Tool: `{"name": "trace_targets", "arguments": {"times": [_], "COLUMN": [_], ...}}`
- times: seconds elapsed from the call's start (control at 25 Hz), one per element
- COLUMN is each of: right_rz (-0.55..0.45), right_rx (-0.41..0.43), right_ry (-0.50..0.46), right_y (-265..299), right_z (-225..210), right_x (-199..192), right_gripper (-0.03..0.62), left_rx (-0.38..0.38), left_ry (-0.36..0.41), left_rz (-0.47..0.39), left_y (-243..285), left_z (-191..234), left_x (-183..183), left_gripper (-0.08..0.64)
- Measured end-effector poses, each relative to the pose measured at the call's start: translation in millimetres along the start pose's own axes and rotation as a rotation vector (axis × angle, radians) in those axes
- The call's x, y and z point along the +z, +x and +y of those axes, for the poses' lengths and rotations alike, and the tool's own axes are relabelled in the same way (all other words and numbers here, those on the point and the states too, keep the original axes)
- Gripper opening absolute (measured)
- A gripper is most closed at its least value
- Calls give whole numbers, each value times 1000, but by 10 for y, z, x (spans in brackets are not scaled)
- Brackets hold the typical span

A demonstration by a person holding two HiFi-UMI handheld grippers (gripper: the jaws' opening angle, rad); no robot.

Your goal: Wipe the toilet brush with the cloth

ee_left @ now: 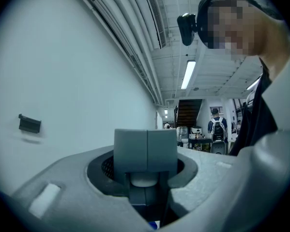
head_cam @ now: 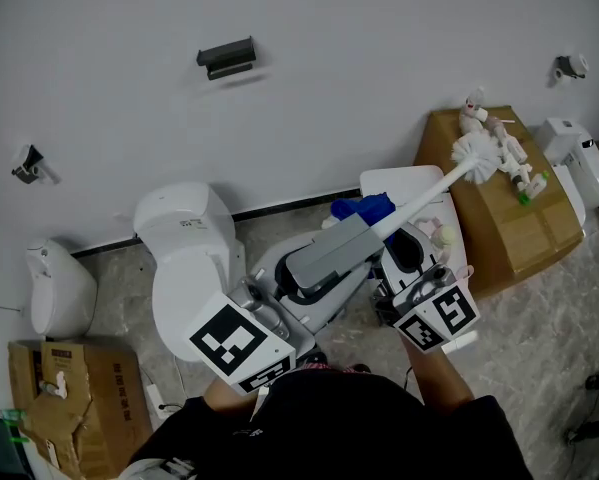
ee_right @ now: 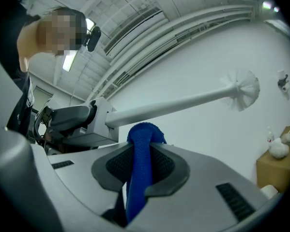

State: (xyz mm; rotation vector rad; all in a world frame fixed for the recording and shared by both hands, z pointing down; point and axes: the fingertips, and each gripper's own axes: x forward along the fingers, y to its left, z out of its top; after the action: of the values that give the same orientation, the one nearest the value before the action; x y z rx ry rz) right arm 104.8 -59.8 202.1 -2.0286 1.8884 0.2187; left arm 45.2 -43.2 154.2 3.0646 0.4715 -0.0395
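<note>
Looking steeply down from the head view, a person holds two grippers over a bathroom floor. The left gripper (head_cam: 297, 280), lower centre, is clamped on the grey block handle of the toilet brush (head_cam: 419, 196). Its own view shows that block wedged between the pads (ee_left: 145, 151). The white shaft runs toward the upper right and ends in bristles over a cardboard box (head_cam: 519, 238). The right gripper (head_cam: 384, 230), just right of centre, pinches a folded blue cloth (head_cam: 362, 210). In its own view the cloth (ee_right: 144, 134) stands up from the closed jaws just under the shaft (ee_right: 183, 104). Whether the two touch cannot be told

Likely risks:
- The cloth is held as a narrow fold, so a hard drag along the shaft could pull it out of the pinch
- The long shaft acts as a lever on the handle, so sideways pressure from the wipe could twist the brush in the left grip
- The bristles hang near small white items on the box top, and a swing that way could knock them off

A white toilet (head_cam: 184, 238) crowds the left side and the box closes the right. The wall lies along the top of the frame. The freest path appears to be along the shaft itself
</note>
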Motion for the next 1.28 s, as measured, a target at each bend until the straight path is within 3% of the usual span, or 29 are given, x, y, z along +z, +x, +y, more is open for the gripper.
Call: {"name": "trace_targets", "arguments": {"times": [0.44, 1.28], "right_rz": [-35, -62], "right_rx": [64, 52], "right_ry": [-41, 41], "right_y": [57, 14], "right_z": [120, 47], "right_x": [101, 110], "right_gripper": [66, 66], "left_rx": [-3, -6], "left_ry": [-1, 24], "left_rz": [27, 43], "left_y": [23, 6], "left_z": [15, 17], "left_x": [-25, -76], "left_gripper": [158, 158]}}
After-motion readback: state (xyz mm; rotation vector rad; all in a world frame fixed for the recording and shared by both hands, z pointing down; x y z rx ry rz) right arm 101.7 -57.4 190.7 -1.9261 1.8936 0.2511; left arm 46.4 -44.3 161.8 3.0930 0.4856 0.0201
